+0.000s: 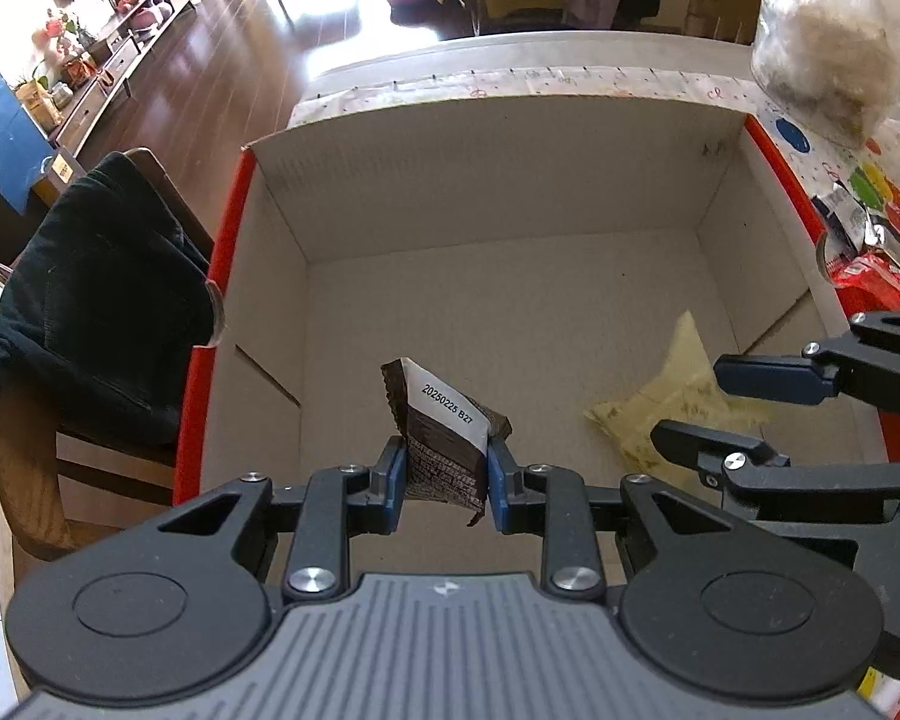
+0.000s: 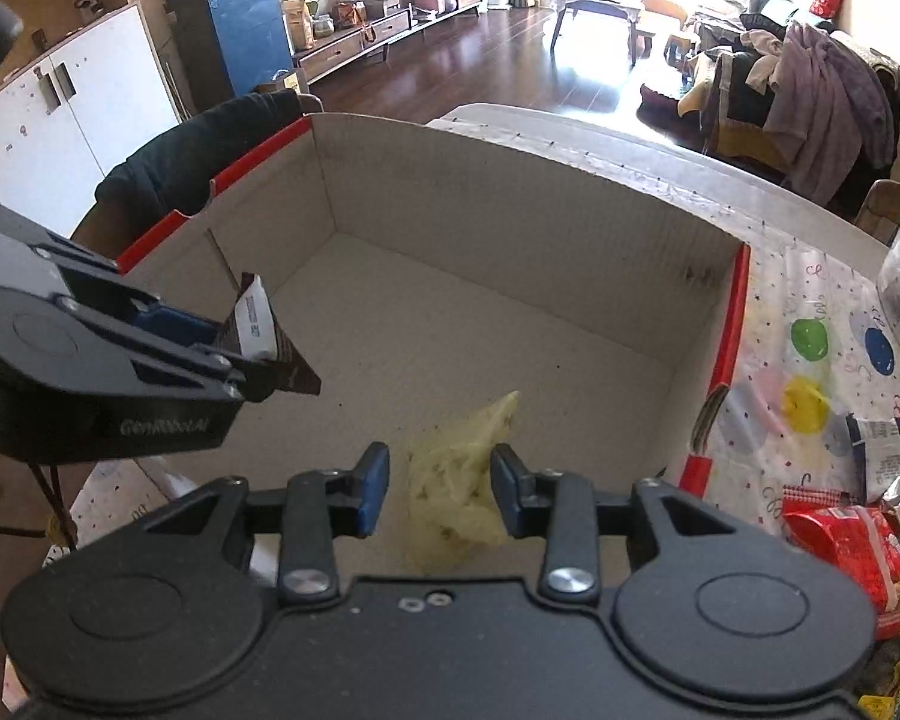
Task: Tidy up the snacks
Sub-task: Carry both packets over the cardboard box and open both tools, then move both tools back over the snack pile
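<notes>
My left gripper [image 1: 444, 474] is shut on a dark brown snack packet [image 1: 444, 432] with a white date label, held above the near part of an open cardboard box [image 1: 510, 168] with red edges. That gripper and the packet [image 2: 270, 336] also show at the left of the right wrist view. A pale yellow snack packet [image 1: 666, 408] lies on the box floor at the near right. My right gripper [image 2: 439, 483] is open just above the yellow packet [image 2: 456, 486], with its jaws on either side and not touching it. It also shows in the left wrist view [image 1: 690, 405].
A red snack bag [image 2: 840, 546] and other wrappers lie on the dotted tablecloth [image 2: 810, 324] right of the box. A clear plastic bag [image 1: 822, 54] stands at the far right. A chair with dark clothing [image 1: 96, 300] is left of the box.
</notes>
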Demonstrator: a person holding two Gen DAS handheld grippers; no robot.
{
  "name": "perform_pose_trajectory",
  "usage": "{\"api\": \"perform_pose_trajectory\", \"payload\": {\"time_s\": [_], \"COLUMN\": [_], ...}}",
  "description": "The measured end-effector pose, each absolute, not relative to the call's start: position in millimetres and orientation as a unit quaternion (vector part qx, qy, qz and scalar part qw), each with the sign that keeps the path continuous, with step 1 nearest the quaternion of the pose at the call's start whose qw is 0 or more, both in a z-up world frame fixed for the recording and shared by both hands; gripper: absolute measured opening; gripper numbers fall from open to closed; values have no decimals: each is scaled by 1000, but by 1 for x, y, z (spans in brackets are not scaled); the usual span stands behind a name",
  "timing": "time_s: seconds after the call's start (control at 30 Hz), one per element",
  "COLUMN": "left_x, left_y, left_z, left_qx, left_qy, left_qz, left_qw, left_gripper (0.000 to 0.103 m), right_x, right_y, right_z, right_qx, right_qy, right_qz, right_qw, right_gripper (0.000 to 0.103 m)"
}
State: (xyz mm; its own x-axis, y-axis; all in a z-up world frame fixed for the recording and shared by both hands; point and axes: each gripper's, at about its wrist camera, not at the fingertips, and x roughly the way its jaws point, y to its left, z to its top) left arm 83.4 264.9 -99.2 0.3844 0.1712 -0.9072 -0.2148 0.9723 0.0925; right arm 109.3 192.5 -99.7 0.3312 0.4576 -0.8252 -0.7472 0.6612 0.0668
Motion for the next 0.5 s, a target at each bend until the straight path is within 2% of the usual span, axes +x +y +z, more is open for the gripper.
{"api": "perform_pose_trajectory", "payload": {"time_s": [0.4, 0.43, 0.47, 0.5], "left_x": [70, 68, 68, 66], "left_y": [268, 268, 267, 266], "left_z": [-89, -86, -84, -80], "left_qx": [-46, -46, -47, -48], "left_qy": [534, 531, 528, 522], "left_qz": [119, 120, 121, 123], "left_qw": [836, 837, 839, 843], "left_gripper": [33, 39, 50, 55], "right_x": [105, 104, 104, 103], "right_y": [172, 171, 168, 165], "right_z": [-79, -76, -73, -69], "right_qx": [-134, -132, -128, -125], "right_qy": [432, 429, 426, 423], "right_qz": [375, 374, 375, 375], "right_qw": [809, 812, 813, 815], "right_gripper": [50, 51, 54, 56]}}
